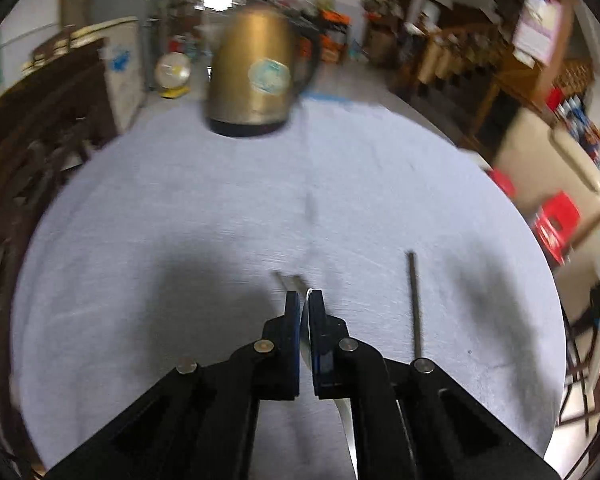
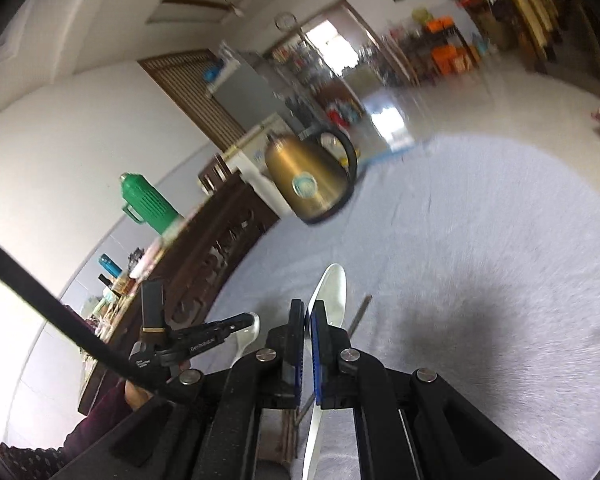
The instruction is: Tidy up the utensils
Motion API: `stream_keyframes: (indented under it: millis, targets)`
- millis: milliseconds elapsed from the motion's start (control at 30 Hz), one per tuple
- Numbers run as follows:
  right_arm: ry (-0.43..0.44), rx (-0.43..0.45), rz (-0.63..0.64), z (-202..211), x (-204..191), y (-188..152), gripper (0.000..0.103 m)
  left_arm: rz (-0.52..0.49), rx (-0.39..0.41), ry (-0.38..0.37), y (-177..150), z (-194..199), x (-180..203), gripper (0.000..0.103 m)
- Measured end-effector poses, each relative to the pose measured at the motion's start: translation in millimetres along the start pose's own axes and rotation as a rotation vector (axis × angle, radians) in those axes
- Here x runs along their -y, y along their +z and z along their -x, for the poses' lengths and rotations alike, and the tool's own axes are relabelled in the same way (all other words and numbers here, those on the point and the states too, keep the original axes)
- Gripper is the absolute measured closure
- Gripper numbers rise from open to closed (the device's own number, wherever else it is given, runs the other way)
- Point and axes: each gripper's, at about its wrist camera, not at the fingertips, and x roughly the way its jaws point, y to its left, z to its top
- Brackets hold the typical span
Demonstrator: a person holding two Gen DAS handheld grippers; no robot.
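Note:
My left gripper [image 1: 305,300] is shut on a white spoon [image 1: 347,424], held edge-on between its pads above the white tablecloth [image 1: 220,220]. My right gripper [image 2: 307,307] is shut on another white spoon [image 2: 332,292], whose bowl sticks out past the fingertips. The left gripper also shows in the right wrist view [image 2: 244,322], low at the left, with its spoon [image 2: 247,340]. A dark chopstick [image 1: 415,304] lies on the cloth to the right of the left gripper. Another thin stick [image 1: 290,280] lies just beyond the left fingertips.
A brass kettle [image 1: 256,76] with a black base stands at the far edge of the round table; it also shows in the right wrist view [image 2: 312,176]. A dark wooden cabinet [image 2: 220,248] with a green flask [image 2: 148,204] runs along the left. Red stools [image 1: 556,224] stand to the right.

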Motion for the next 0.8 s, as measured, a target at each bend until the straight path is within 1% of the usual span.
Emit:
stream_keyframes:
  millis: [100,167,267,367,467,567,633,733,800]
  targets:
    - [-0.008,0.067,0.03,27.4,-15.9,-2.3,0.099,0.069,0.05,0.046,-6.6,28.6,-23.1,0.099]
    - [-0.02,0.127,0.058,50.7,-29.6,-6.2,0.099,0.122,0.089,0.084,-16.9,51.6,-39.4,0.099]
    - [-0.038,0.206,0.102,82.4,-51.7,-13.0,0.099,0.174,0.147,0.129,-33.6,79.7,-56.3,0.099]
    - [-0.06,0.286,0.154,111.5,-76.7,-19.3,0.099,0.196,0.195,0.156,-49.9,109.5,-61.9,0.099]
    - [-0.045,0.359,0.174,138.3,-97.5,-25.3,0.099,0.179,0.245,0.175,-66.2,143.9,-55.6,0.099]
    - [-0.007,0.421,0.19,164.6,-115.9,-32.9,0.099,0.155,0.288,0.163,-77.8,170.5,-43.6,0.099]
    - [0.02,0.449,0.215,178.2,-131.6,-39.9,0.099,0.136,0.322,0.138,-85.6,190.7,-32.9,0.099]
    - [0.06,0.458,0.251,183.8,-151.8,-52.2,0.099,0.102,0.369,0.082,-94.0,212.4,-12.2,0.099]
    - [0.097,0.455,0.253,176.0,-161.5,-63.0,0.099,0.09,0.392,0.045,-97.3,218.1,3.6,0.099]
